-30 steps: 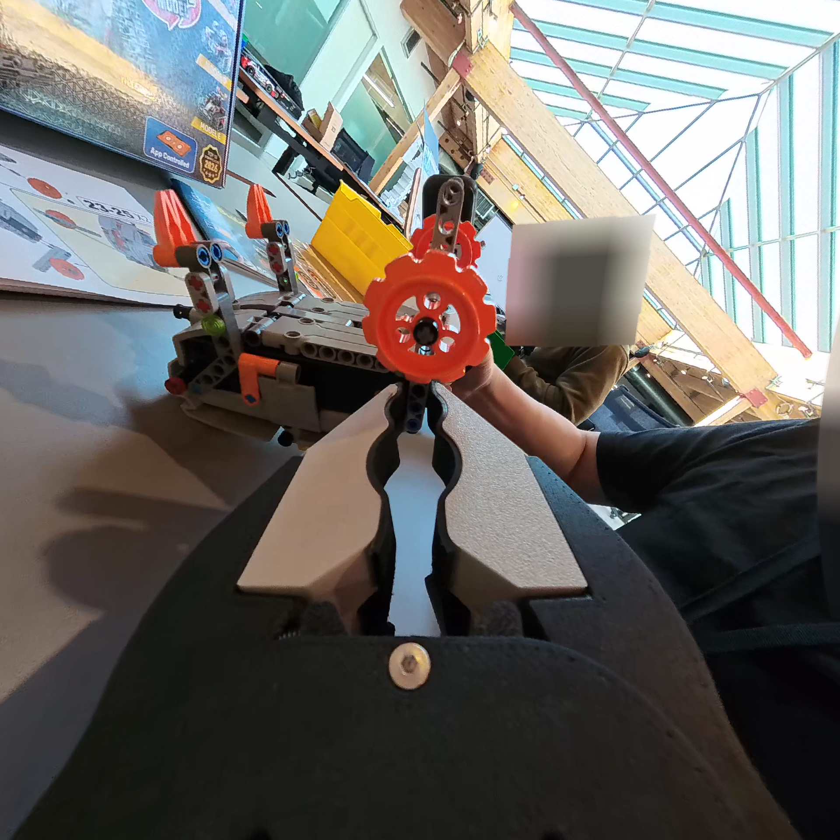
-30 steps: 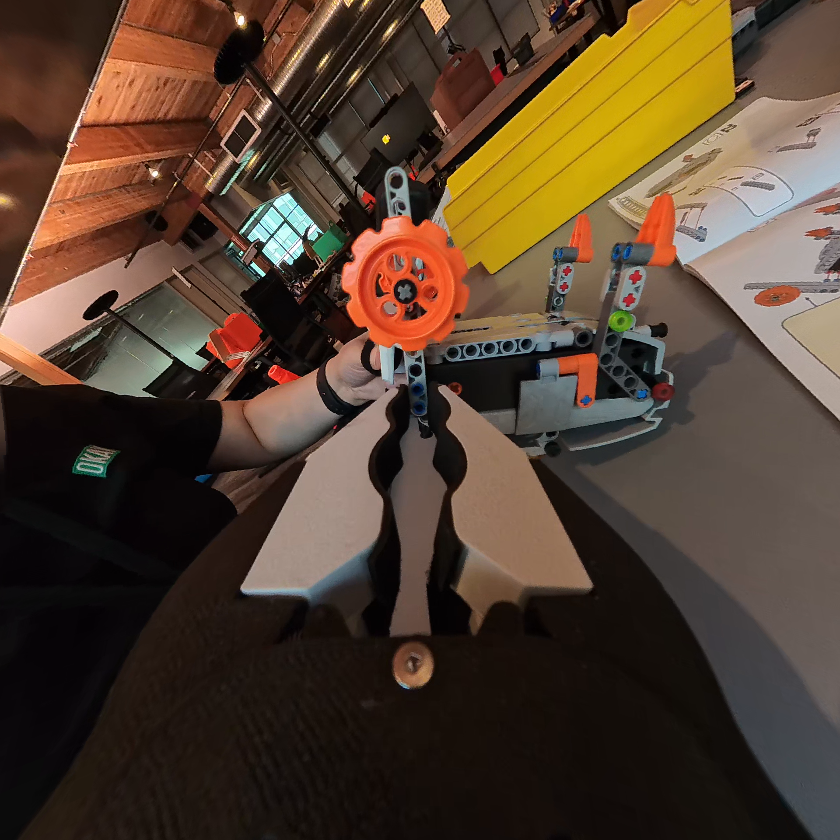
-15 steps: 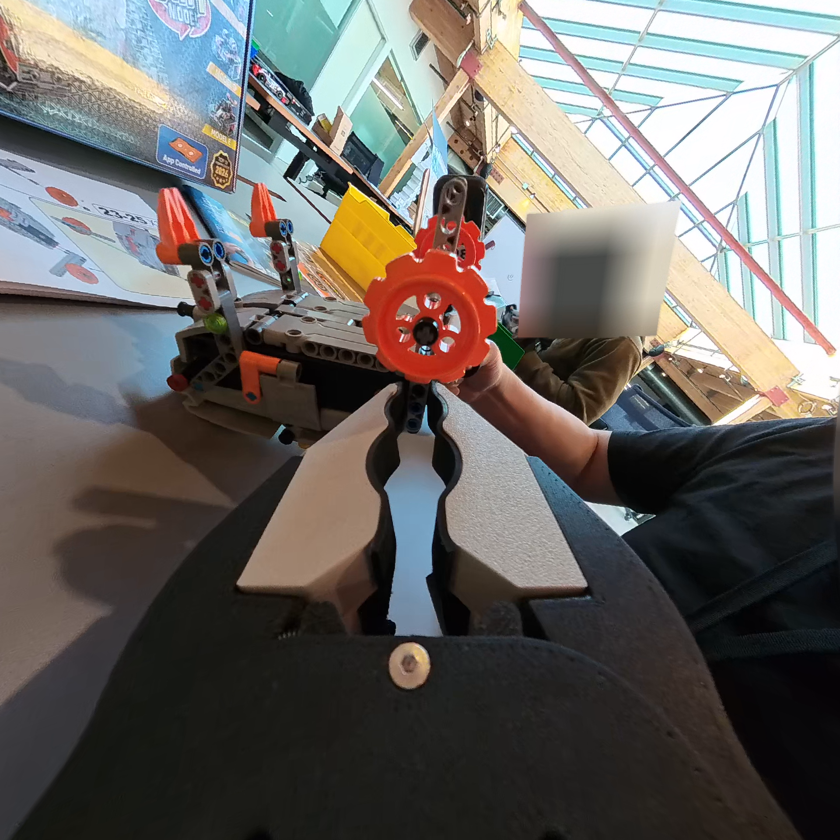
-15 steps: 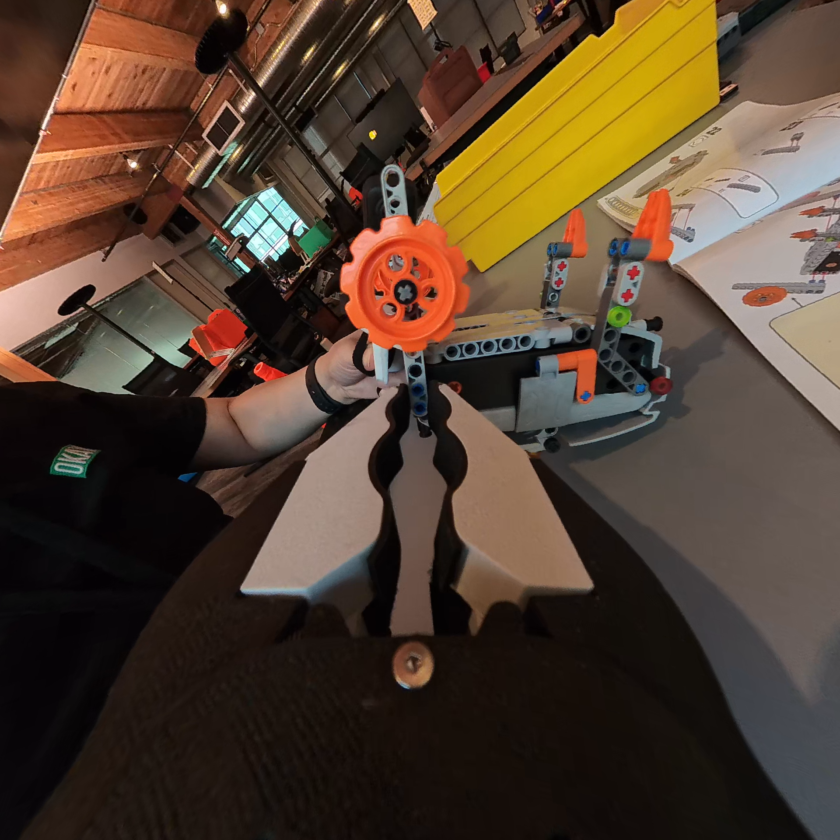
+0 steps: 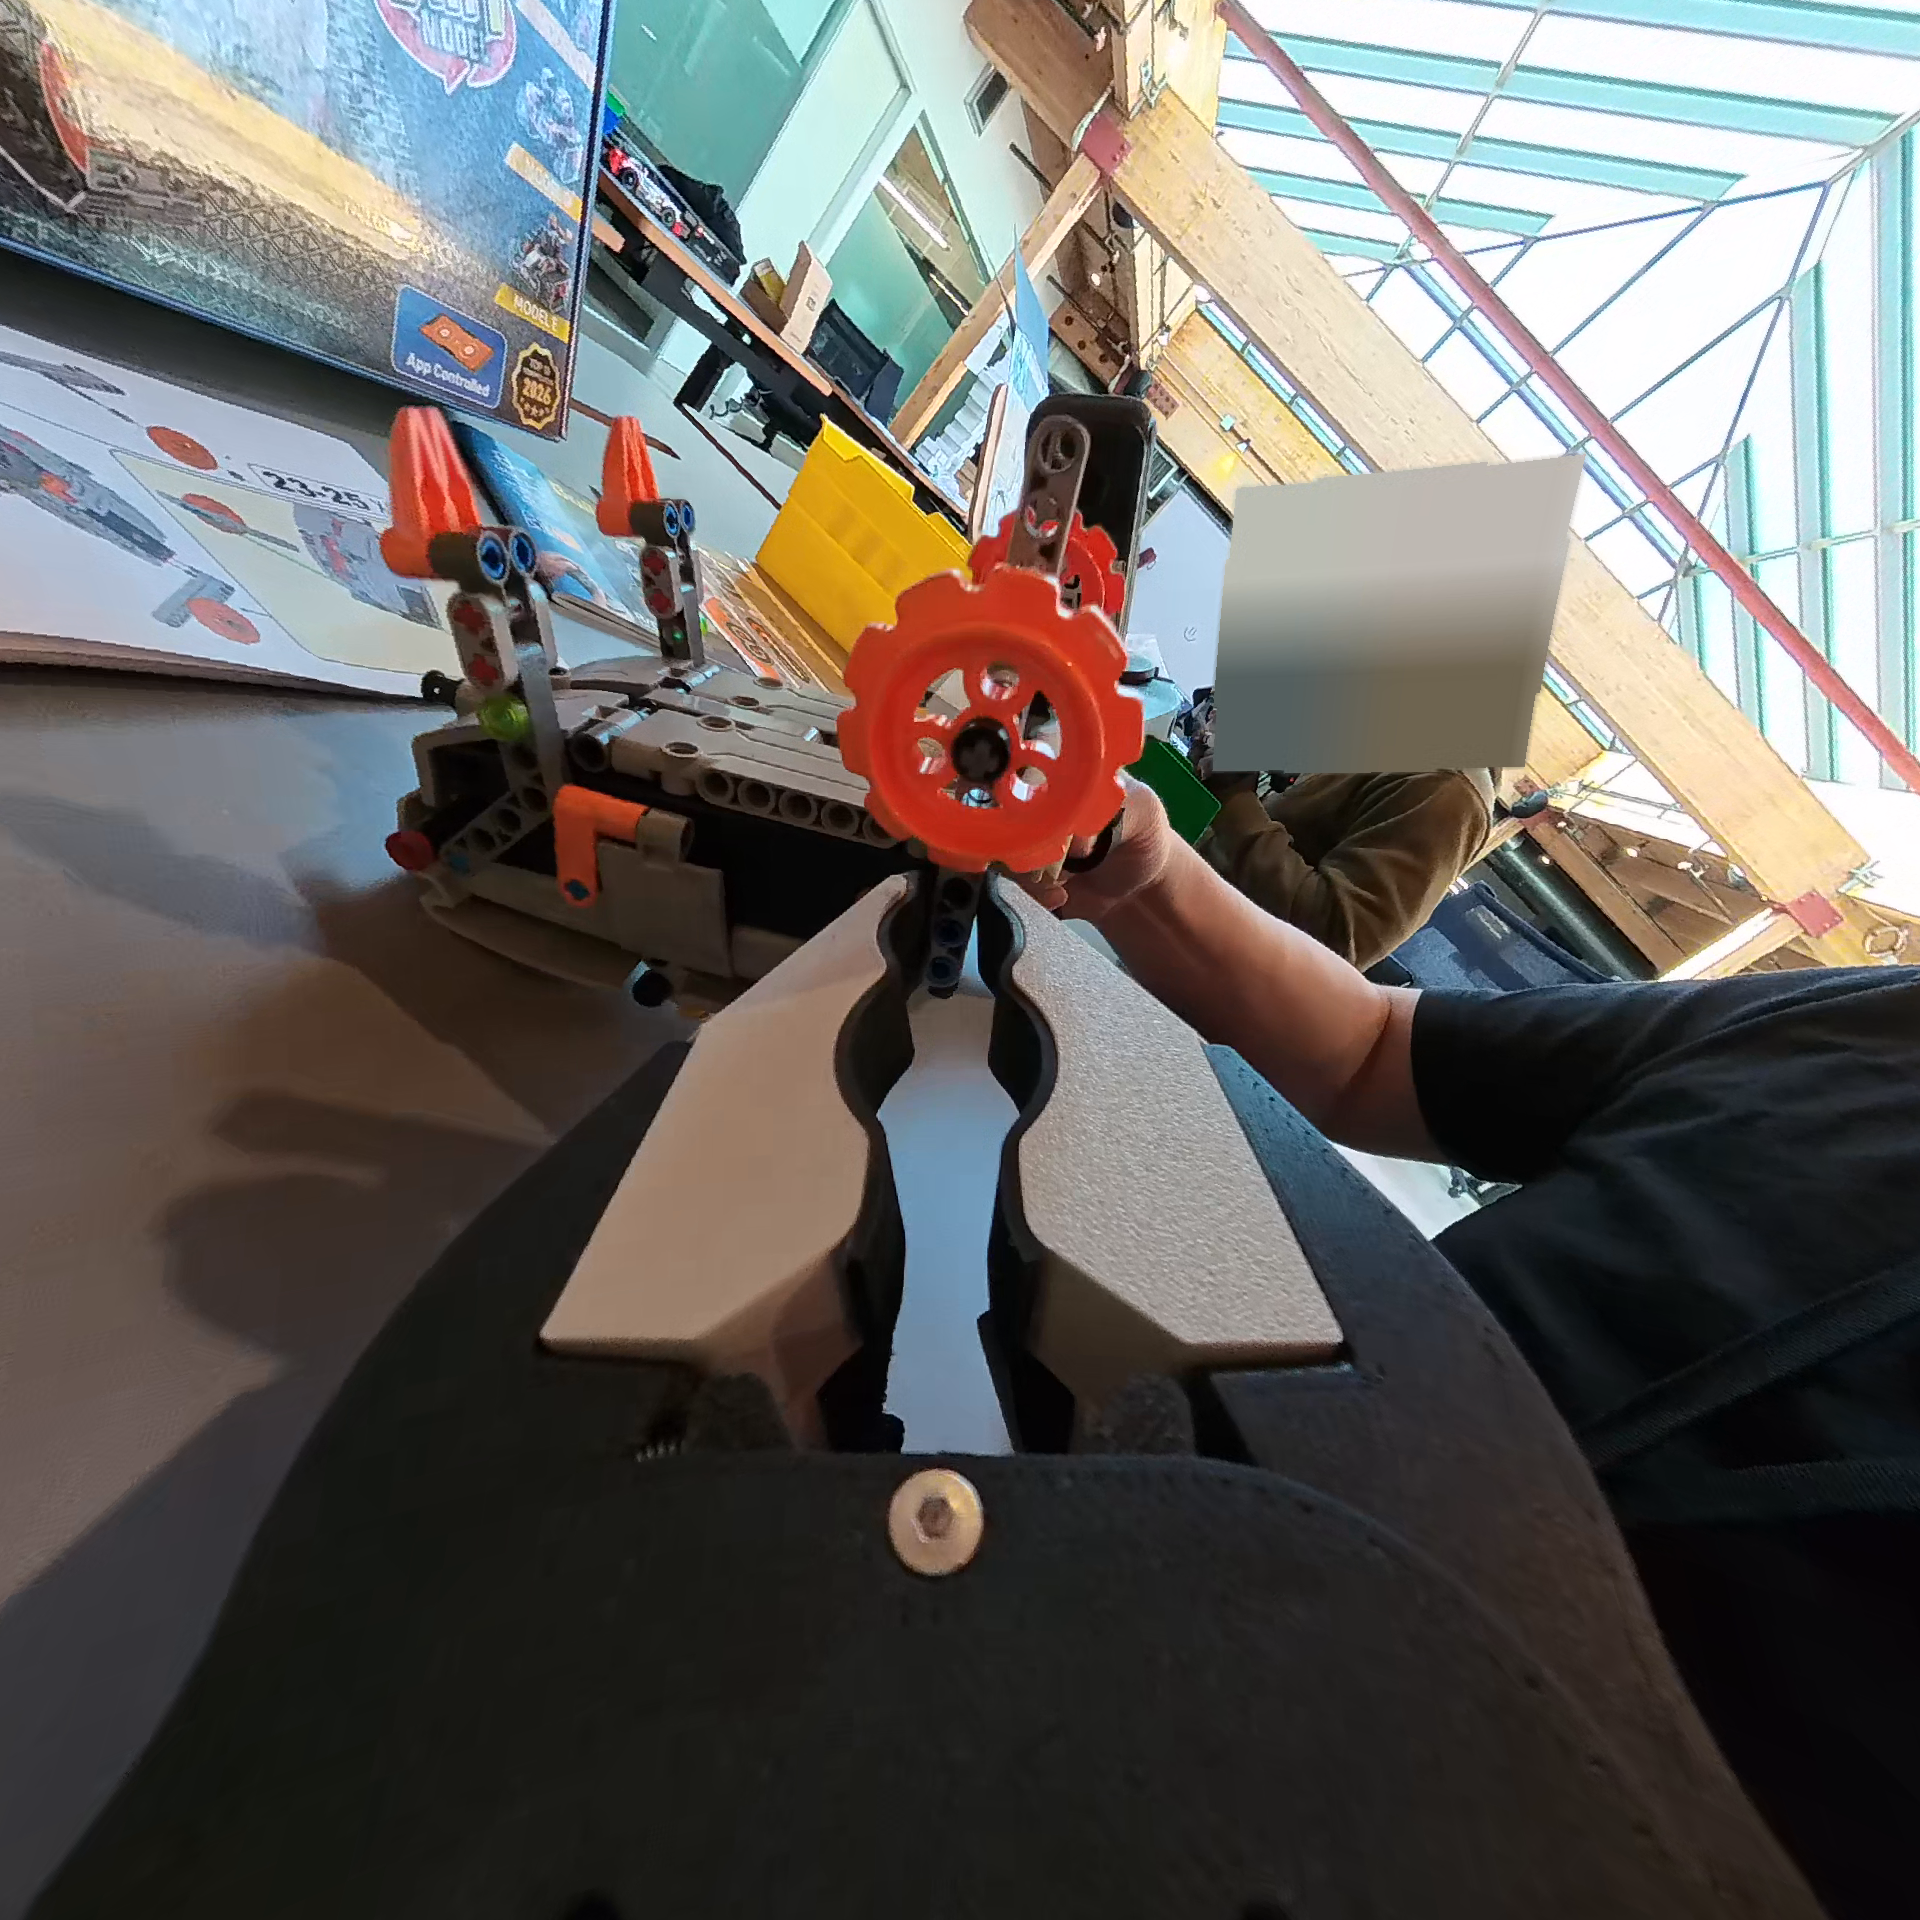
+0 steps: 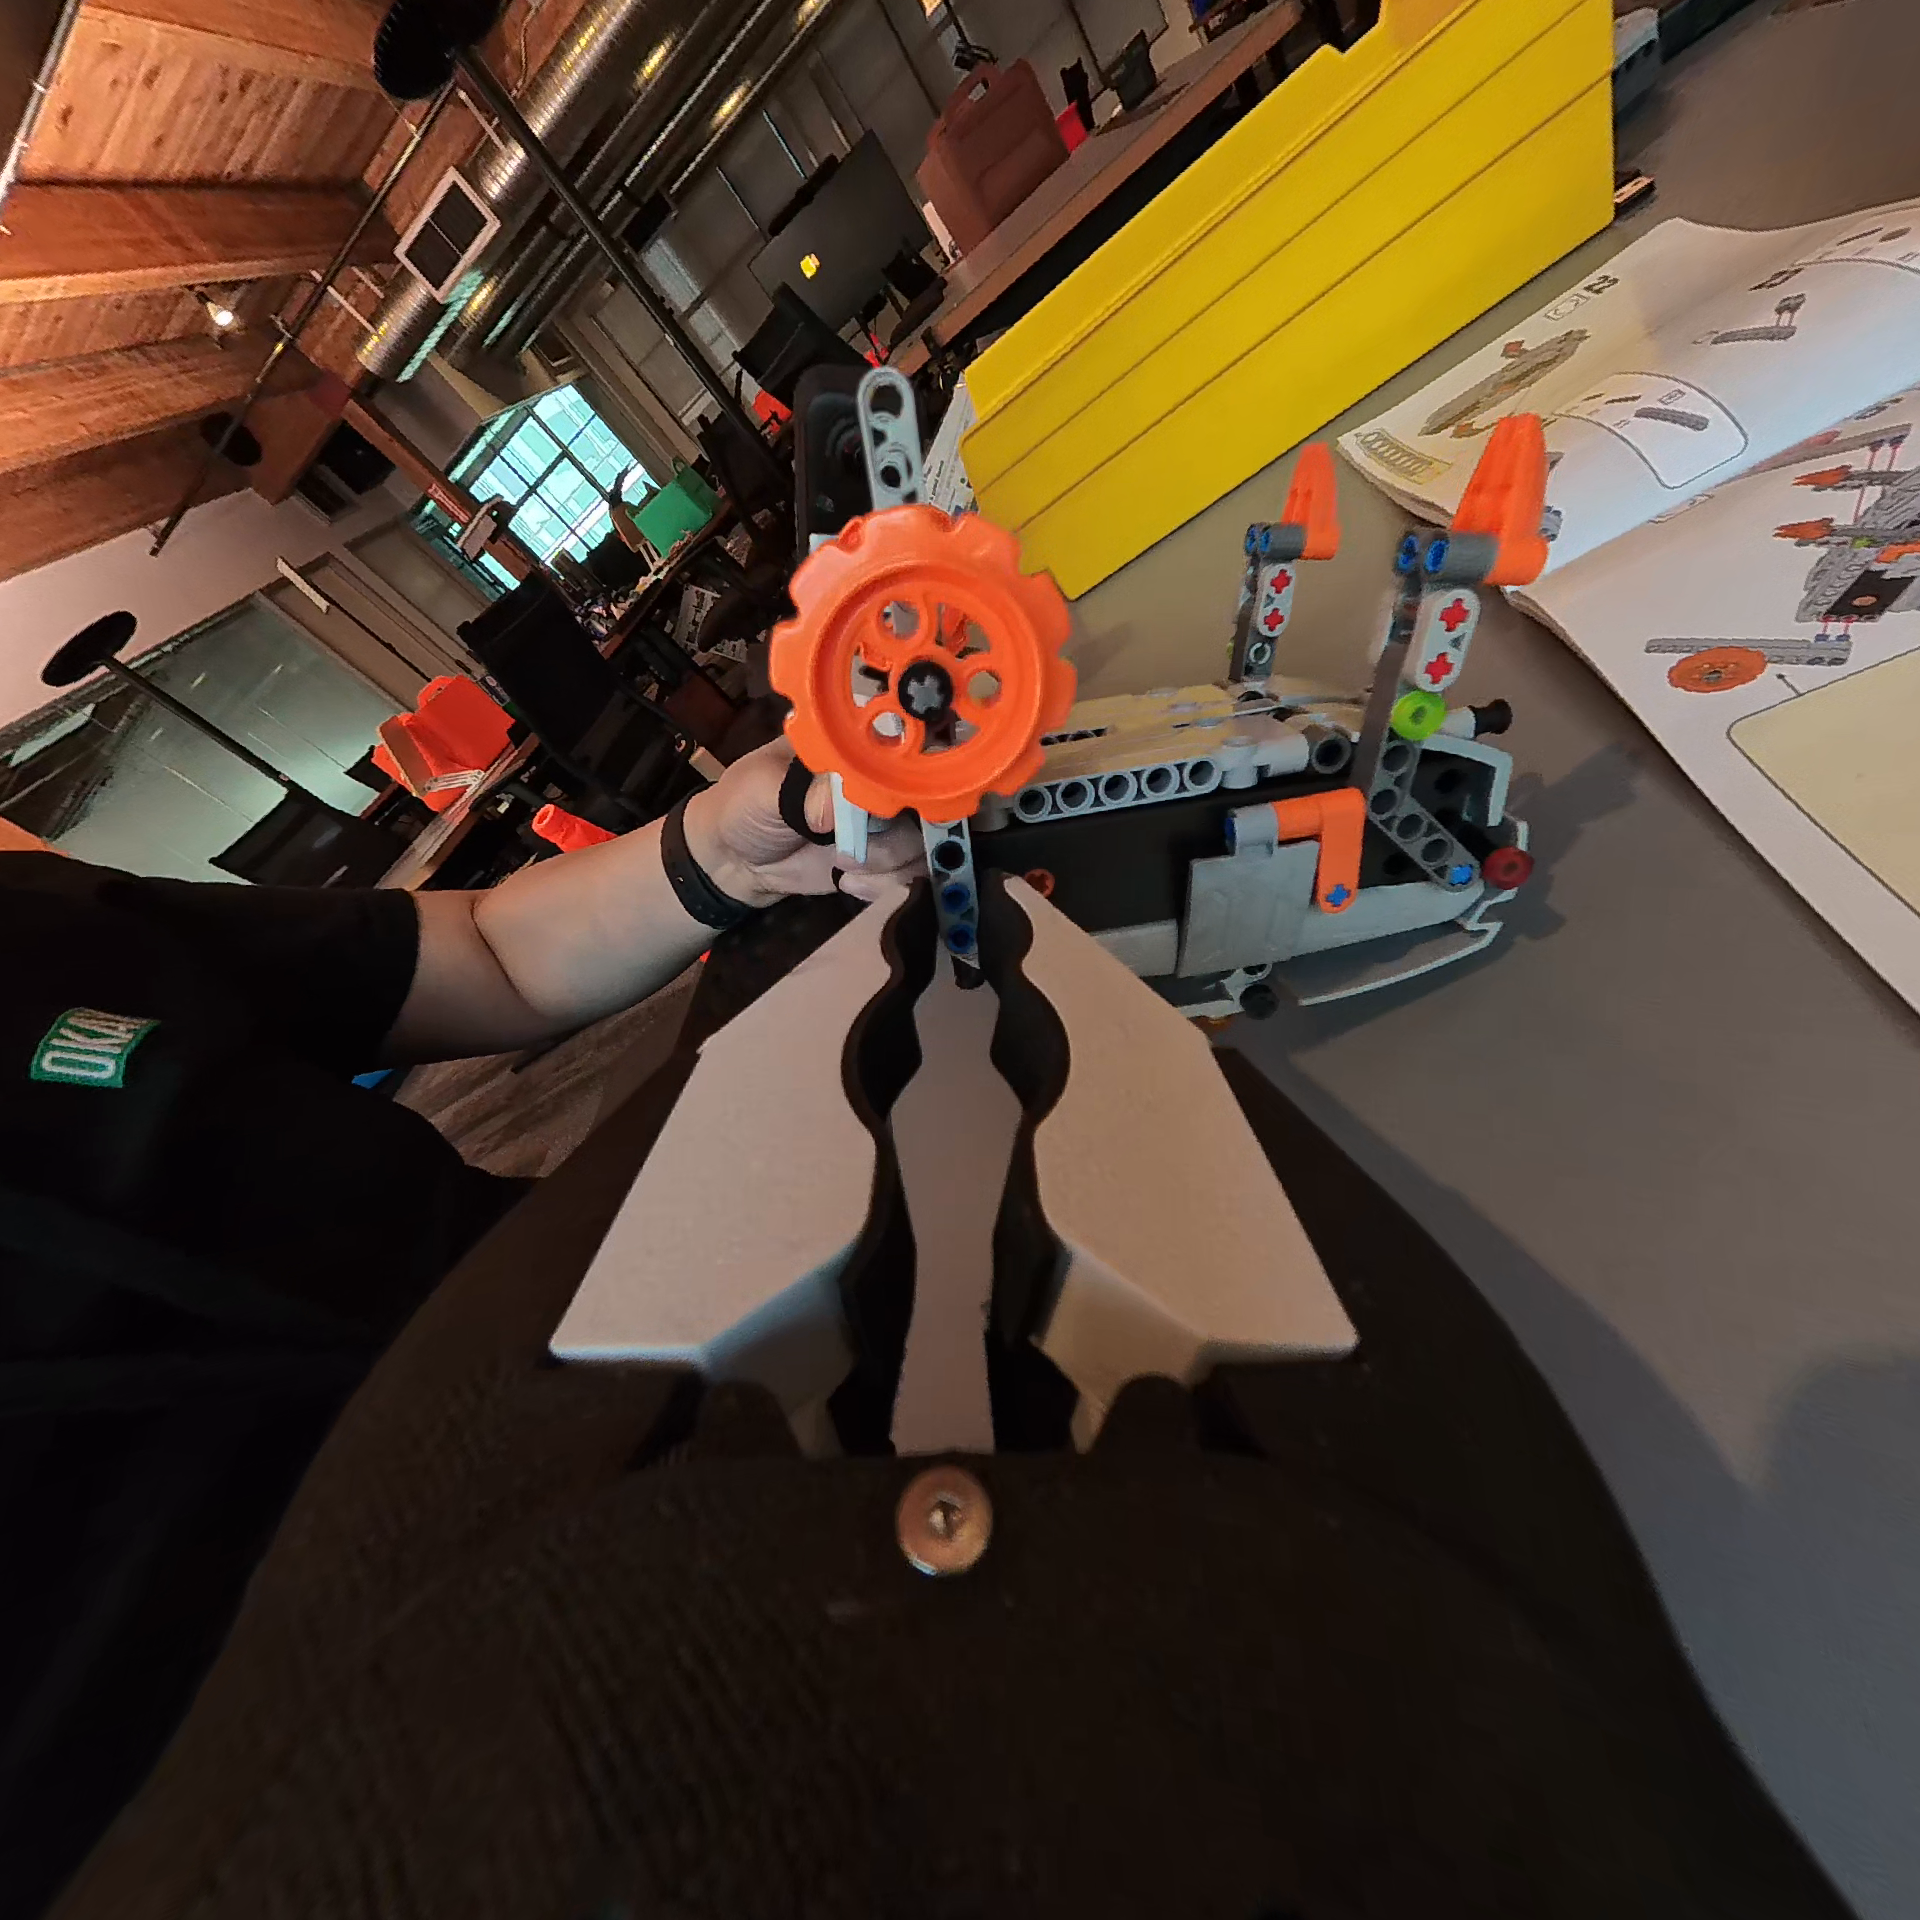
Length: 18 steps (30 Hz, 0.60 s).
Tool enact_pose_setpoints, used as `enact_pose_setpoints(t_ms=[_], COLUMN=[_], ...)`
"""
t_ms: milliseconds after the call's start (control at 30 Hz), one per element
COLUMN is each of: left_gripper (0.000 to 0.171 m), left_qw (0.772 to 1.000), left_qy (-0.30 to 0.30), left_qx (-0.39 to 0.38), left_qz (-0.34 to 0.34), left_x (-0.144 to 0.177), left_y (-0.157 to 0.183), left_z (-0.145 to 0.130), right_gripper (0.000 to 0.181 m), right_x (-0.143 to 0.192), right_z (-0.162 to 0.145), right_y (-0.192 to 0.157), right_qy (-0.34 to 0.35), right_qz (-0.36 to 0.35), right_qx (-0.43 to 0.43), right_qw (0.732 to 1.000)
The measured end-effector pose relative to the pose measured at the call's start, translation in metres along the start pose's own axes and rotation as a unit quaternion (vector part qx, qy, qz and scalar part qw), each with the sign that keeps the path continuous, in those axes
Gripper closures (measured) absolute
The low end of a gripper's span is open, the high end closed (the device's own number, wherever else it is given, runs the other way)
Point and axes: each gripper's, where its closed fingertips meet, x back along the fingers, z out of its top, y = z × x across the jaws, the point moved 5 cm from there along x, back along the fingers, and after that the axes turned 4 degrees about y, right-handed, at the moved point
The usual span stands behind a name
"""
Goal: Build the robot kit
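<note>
My left gripper (image 5: 948, 906) is shut on a short grey beam (image 5: 943, 935) that carries an orange toothed wheel (image 5: 987, 732), held up in the air. My right gripper (image 6: 956, 904) is shut on a like grey beam (image 6: 951, 883) with an orange toothed wheel (image 6: 920, 691). The two face each other closely. In the left wrist view the second wheel (image 5: 1086, 556) and its beam show just behind the first. A grey and black brick-built chassis (image 5: 644, 790) with two orange-tipped uprights sits on the table beside them; it also shows in the right wrist view (image 6: 1247, 831).
An open instruction booklet (image 5: 156, 540) (image 6: 1766, 675) lies on the grey table beyond the chassis. A yellow bin (image 6: 1299, 312) (image 5: 852, 540) and a printed box (image 5: 291, 177) stand farther back. A person's arm (image 5: 1247, 987) (image 6: 582, 945) reaches in from the side. Spacing between my two grippers at the tips: around 6 cm.
Both grippers have drifted slightly, with the wheels still gripped and close together. The chassis has not moved.
</note>
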Motion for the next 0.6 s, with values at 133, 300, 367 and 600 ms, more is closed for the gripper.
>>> enact_pose_setpoints(t_ms=[133,300,367,600], left_gripper=[0.163,0.165,0.165,0.163], left_qw=[0.999,0.999,0.999,0.99], left_qy=[0.05,0.046,0.039,0.065], left_qx=[0.005,0.0,0.008,0.11], left_qz=[-0.013,-0.012,-0.016,-0.058], left_x=[0.004,0.007,0.005,0.003], left_y=[0.002,0.006,0.008,0.024], left_z=[0.015,0.022,0.02,0.023], right_gripper=[0.174,0.175,0.174,0.171], right_x=[-0.021,-0.012,-0.009,-0.002], right_z=[-0.022,0.003,0.003,0.011], right_y=[-0.003,-0.005,-0.005,-0.026], right_qy=[-0.069,0.002,0.027,0.067], right_qz=[-0.001,0.034,0.06,0.144], right_qx=[0.036,-0.018,-0.081,-0.171], right_qw=[0.997,0.999,0.995,0.972])
